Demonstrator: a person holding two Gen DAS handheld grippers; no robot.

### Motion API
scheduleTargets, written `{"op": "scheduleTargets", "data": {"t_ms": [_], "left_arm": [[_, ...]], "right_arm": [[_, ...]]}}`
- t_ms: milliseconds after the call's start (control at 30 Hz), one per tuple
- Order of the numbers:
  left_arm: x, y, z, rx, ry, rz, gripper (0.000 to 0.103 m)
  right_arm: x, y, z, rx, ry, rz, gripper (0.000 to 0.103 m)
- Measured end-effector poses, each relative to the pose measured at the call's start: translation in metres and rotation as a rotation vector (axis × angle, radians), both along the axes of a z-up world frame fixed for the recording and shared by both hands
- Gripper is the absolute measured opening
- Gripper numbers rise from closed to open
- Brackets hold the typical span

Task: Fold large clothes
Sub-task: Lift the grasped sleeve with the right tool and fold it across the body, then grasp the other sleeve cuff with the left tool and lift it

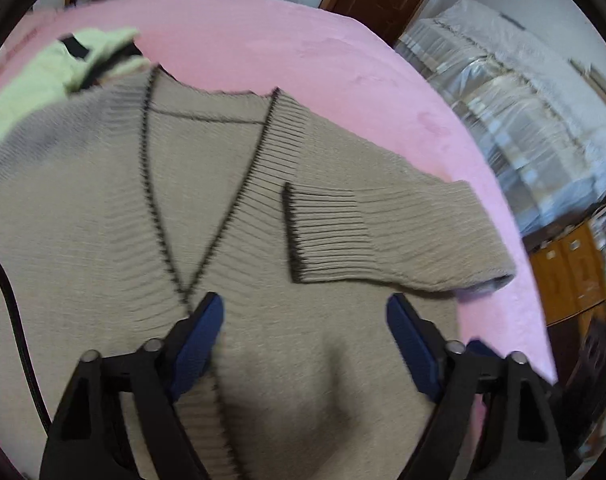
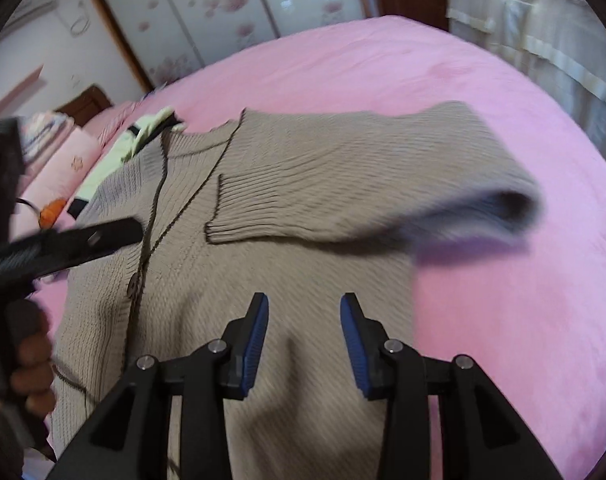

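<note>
A beige knit cardigan (image 1: 115,208) with dark trim lies front up on the pink bed (image 1: 287,44). Its right sleeve (image 1: 383,236) is folded across the chest, cuff toward the V-neck. The cardigan also shows in the right wrist view (image 2: 287,184), sleeve (image 2: 343,200) across it. My left gripper (image 1: 305,312) is open and empty just above the cardigan's front. My right gripper (image 2: 304,310) is open and empty over the lower body of the cardigan. The left gripper and the hand holding it appear at the left of the right wrist view (image 2: 91,238).
A pale green garment (image 1: 51,76) lies at the cardigan's far left shoulder, also in the right wrist view (image 2: 131,144). Pink pillows (image 2: 59,164) lie at the bed's head. Covered furniture (image 1: 515,108) and a wooden cabinet (image 1: 571,272) stand beyond the bed's right edge.
</note>
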State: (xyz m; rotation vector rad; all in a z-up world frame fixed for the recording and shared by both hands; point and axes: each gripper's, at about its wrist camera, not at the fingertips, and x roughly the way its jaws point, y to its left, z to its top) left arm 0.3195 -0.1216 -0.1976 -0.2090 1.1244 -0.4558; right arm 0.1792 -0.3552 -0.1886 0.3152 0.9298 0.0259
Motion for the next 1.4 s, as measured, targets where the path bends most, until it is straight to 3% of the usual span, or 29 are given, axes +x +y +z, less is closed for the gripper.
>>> {"op": "scheduleTargets", "data": {"t_ms": [33, 167, 500, 600, 633, 667, 733, 867, 1067, 1233, 1267, 1300, 1333, 1400], "left_arm": [[0.006, -0.003, -0.007, -0.032, 0.030, 0.004, 0.069], [0.027, -0.012, -0.037, -0.094, 0.120, 0.049, 0.068], [0.057, -0.043, -0.073, -0.149, 0.162, 0.077, 0.068], [0.062, -0.059, -0.074, -0.132, 0.170, 0.061, 0.050], [0.062, -0.063, -0.074, -0.112, 0.172, 0.067, 0.031], [0.064, -0.068, -0.076, -0.085, 0.181, 0.077, 0.019], [0.066, -0.073, -0.077, -0.065, 0.206, 0.100, 0.011], [0.063, -0.091, -0.045, 0.005, 0.131, 0.079, 0.009], [0.066, -0.112, 0.055, -0.002, -0.082, 0.008, 0.009], [0.076, -0.107, 0.129, 0.037, -0.238, -0.008, 0.009], [0.078, -0.101, 0.141, 0.054, -0.269, -0.004, 0.009], [0.078, -0.093, 0.152, 0.079, -0.305, 0.005, 0.009], [0.080, -0.083, 0.161, 0.106, -0.339, 0.017, 0.009], [0.085, -0.059, 0.172, 0.157, -0.383, 0.047, 0.009]], "right_arm": [[-0.010, -0.005, 0.000, 0.021, -0.010, -0.019, 0.038], [-0.032, -0.019, -0.003, 0.096, -0.025, -0.087, 0.038], [-0.034, -0.043, -0.024, 0.161, -0.001, -0.168, 0.038], [-0.033, -0.050, -0.028, 0.181, 0.003, -0.195, 0.038], [-0.032, -0.052, -0.031, 0.182, 0.009, -0.204, 0.038], [-0.032, -0.053, -0.032, 0.183, 0.015, -0.209, 0.038], [-0.028, -0.058, -0.038, 0.189, 0.033, -0.218, 0.038], [-0.014, -0.071, -0.041, 0.232, 0.045, -0.225, 0.038], [0.033, -0.085, -0.037, 0.243, 0.020, -0.244, 0.057], [0.071, -0.092, -0.041, 0.195, 0.037, -0.288, 0.057], [0.075, -0.090, -0.041, 0.165, 0.043, -0.281, 0.053], [0.082, -0.085, -0.039, 0.101, 0.049, -0.262, 0.027], [0.086, -0.081, -0.037, 0.065, 0.059, -0.247, 0.015], [0.091, -0.068, -0.029, -0.063, 0.054, -0.234, 0.011]]}}
